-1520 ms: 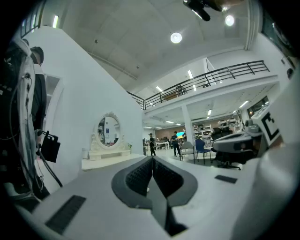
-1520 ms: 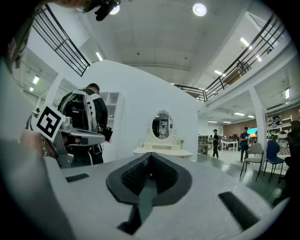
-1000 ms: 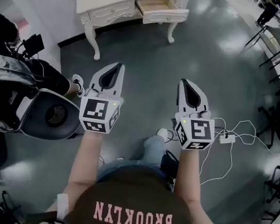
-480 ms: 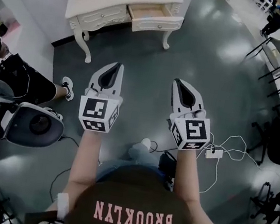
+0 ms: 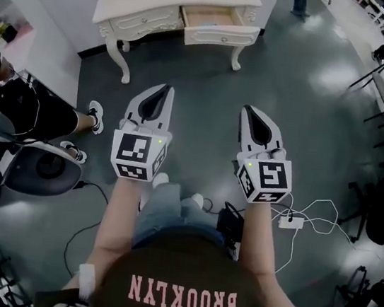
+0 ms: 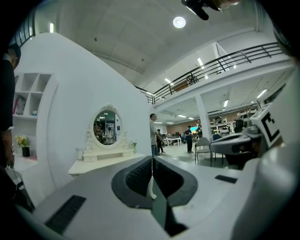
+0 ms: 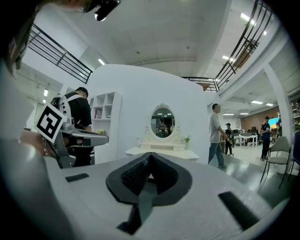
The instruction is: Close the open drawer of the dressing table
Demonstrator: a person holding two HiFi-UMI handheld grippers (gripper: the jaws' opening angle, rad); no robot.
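Left claw (image 5: 163, 90): jaws are sitting pressed together and gripping nothing, probably kept shut so the tip can push.
Right claw (image 5: 248, 110): jaws are likewise resting closed and empty, pointing level alongside.
Drawer (image 5: 218, 26): it is standing pulled out of the table (image 5: 139, 2), lying at 1 o'clock from the left claw and 11 o'clock from the right, well apart across the floor (image 5: 211, 73).

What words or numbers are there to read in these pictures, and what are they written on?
"BROOKLYN": pink letters on the person's dark garment, upside down in the head view.
Marker cubes: only black-and-white square patterns, no words.
Everything else, such as the shelves and far-off screens, is too small or blurred to read.
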